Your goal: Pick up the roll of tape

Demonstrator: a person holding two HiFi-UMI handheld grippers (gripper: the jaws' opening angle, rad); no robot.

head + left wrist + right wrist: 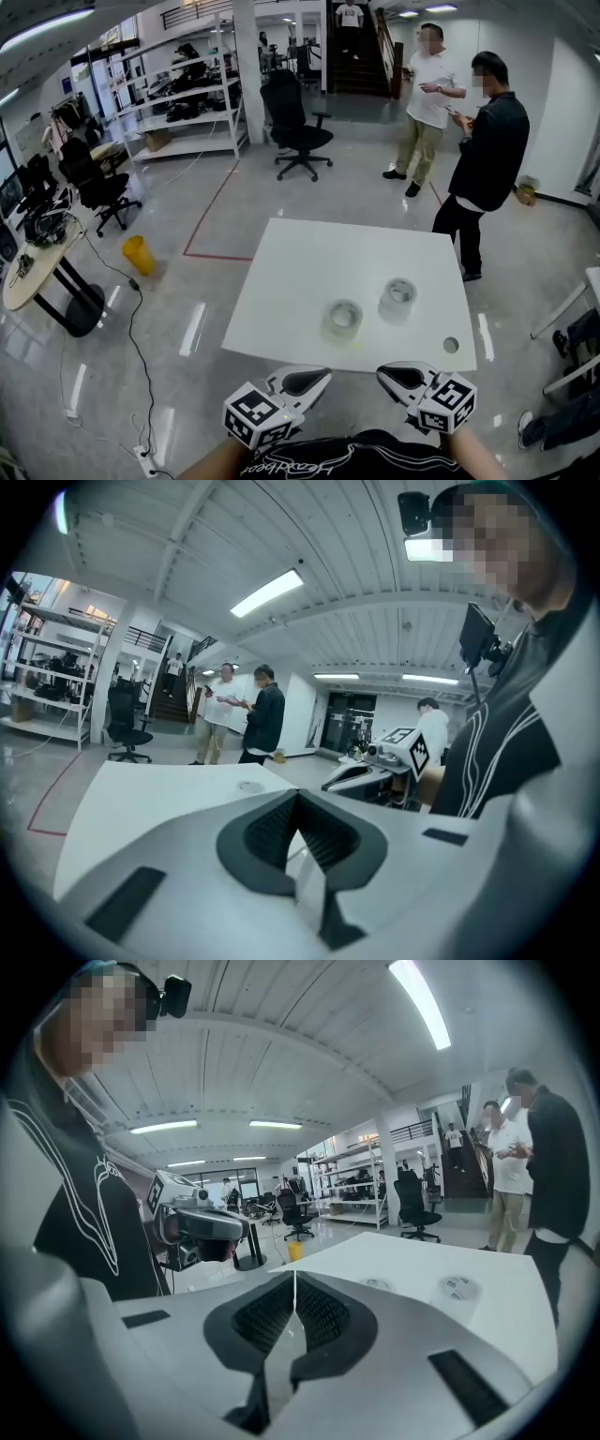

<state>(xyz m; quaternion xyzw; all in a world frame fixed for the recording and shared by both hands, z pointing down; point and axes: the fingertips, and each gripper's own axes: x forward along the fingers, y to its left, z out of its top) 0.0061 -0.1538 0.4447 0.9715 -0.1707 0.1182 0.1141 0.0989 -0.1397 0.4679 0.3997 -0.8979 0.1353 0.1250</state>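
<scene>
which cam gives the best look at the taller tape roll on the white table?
Head view: taller tape roll seen whole from above, apart from the flat roll. Right gripper view shows it small, at a low angle. Left gripper view has one faint roll-like shape; can't tell which.

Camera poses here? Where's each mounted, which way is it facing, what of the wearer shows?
Head view: worn on the head, looking steeply down at the table and two tape rolls; left gripper and right gripper show at the bottom.
Left gripper view: on that gripper, looking along its shut jaws across the table; right gripper and the wearer's torso show at right.
Right gripper view: mirrored; left gripper and torso at left, tape rolls ahead.
Shared: all three see the table and two bystanders.
</scene>
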